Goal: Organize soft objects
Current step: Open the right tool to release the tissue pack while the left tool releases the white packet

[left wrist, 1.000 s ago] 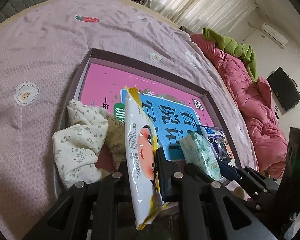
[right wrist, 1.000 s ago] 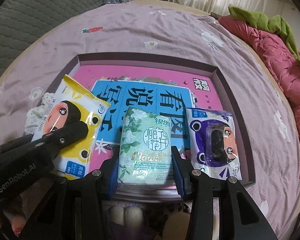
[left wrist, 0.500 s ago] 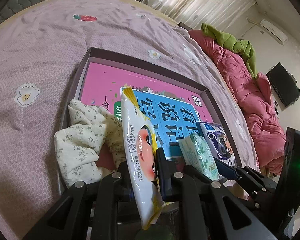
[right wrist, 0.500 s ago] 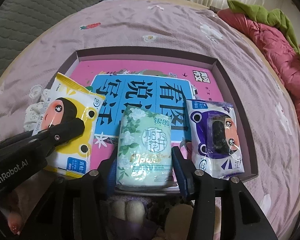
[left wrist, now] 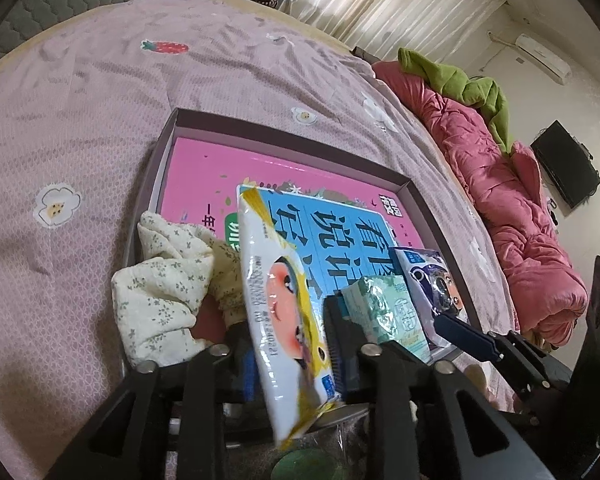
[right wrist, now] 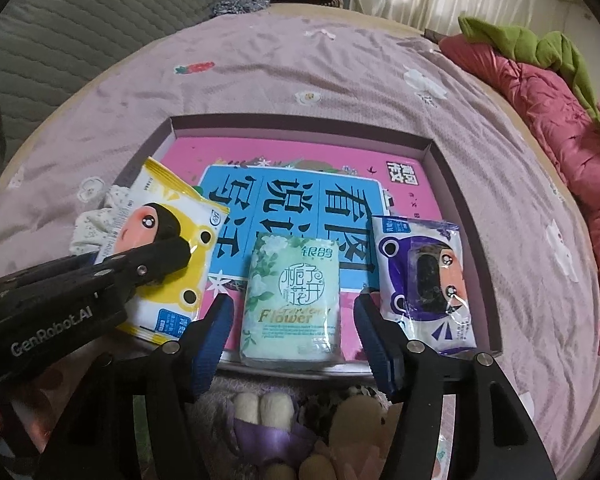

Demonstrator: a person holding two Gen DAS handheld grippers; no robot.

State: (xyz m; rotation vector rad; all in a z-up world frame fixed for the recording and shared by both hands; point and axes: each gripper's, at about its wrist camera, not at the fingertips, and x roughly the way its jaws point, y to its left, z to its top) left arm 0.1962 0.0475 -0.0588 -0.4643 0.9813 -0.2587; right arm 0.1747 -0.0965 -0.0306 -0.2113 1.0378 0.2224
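Green floral tissue pack (right wrist: 290, 300) lies flat at the near edge of the shallow box (right wrist: 300, 126), face up, long axis running from the near rim toward the far rim, printed text reading upright toward the camera. Right tongs (right wrist: 294, 330) straddle it: blue pads stand clear of both long sides with a visible gap each side, jaws having just been opening, nothing gripped.

Yellow wipes pack (left wrist: 284, 312) sits between the fingers of the left tongs (left wrist: 288, 340), standing on edge and tilted, long axis running from the tongs up and away toward the box's far side, its near end hanging below the fingers. These jaws have also just been opening; the pack is still between them, leaning toward the right finger, but whether the pads still press on it cannot be told. From the right wrist view the same pack shows its face, at the box's left side.

Purple wipes pack (right wrist: 422, 284) lies flat just right of the green pack, long axis parallel to it. Cream floral cloth (left wrist: 160, 288) is bunched over the box's left rim. Pink and blue printed sheet (right wrist: 292, 204) lines the box floor. Box rests on a lilac bedsheet (right wrist: 260, 80); pink quilt (left wrist: 512, 200) heaped beyond, well apart.
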